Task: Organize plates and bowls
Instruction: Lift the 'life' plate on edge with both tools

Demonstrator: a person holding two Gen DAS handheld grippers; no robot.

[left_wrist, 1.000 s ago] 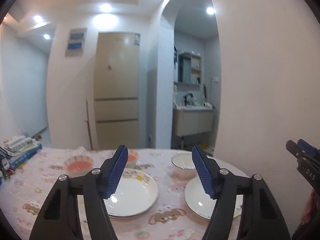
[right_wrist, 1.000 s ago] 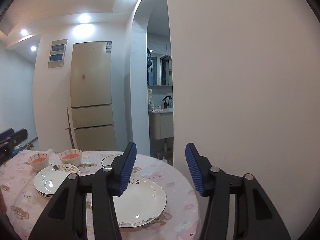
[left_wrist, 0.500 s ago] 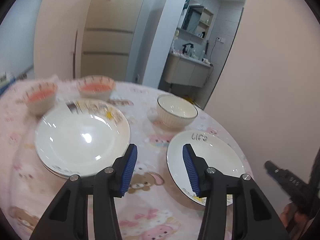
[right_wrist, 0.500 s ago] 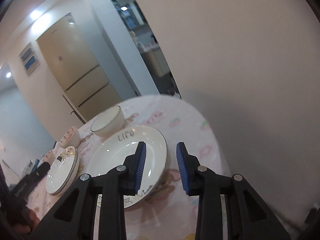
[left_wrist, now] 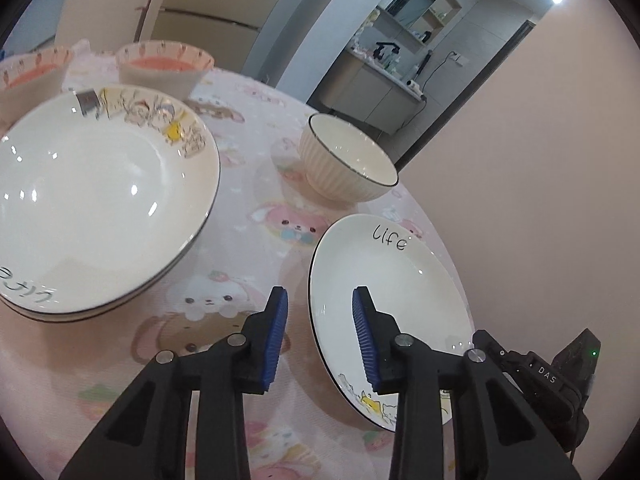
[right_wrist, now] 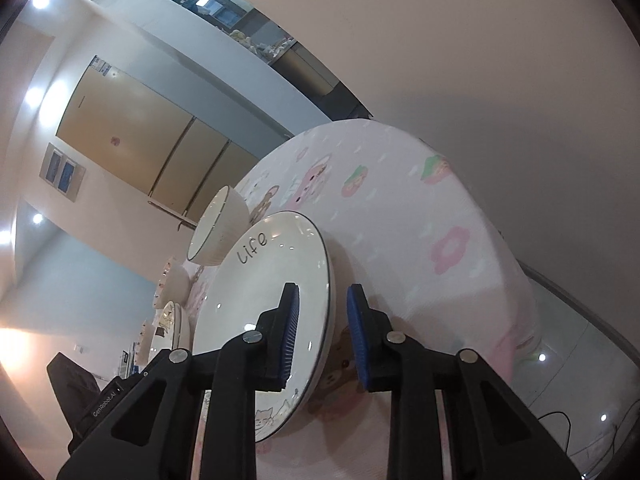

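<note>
The white "Life" plate (left_wrist: 384, 280) (right_wrist: 260, 292) lies flat on the pink cartoon tablecloth near the table's right edge. My left gripper (left_wrist: 320, 334) straddles the plate's left rim, one pad over the plate and one over the cloth. Its jaws are closing and the pads stand clear of the rim. My right gripper (right_wrist: 322, 326) straddles the opposite rim in the same way, its jaws also closing without touching. A stack of large white plates (left_wrist: 100, 184) sits to the left. A ribbed white bowl (left_wrist: 348, 164) (right_wrist: 216, 232) stands behind the "Life" plate.
Two pink-lined bowls (left_wrist: 164, 68) (left_wrist: 28, 76) stand at the back left. The table (right_wrist: 420, 216) ends just right of the "Life" plate, close to a bare wall (left_wrist: 520, 160). The right gripper's body (left_wrist: 540, 376) shows at lower right in the left wrist view.
Both grippers have dropped and tilted down towards the "Life" plate, rolling as they came. Their jaws have narrowed and now straddle its opposite rims.
</note>
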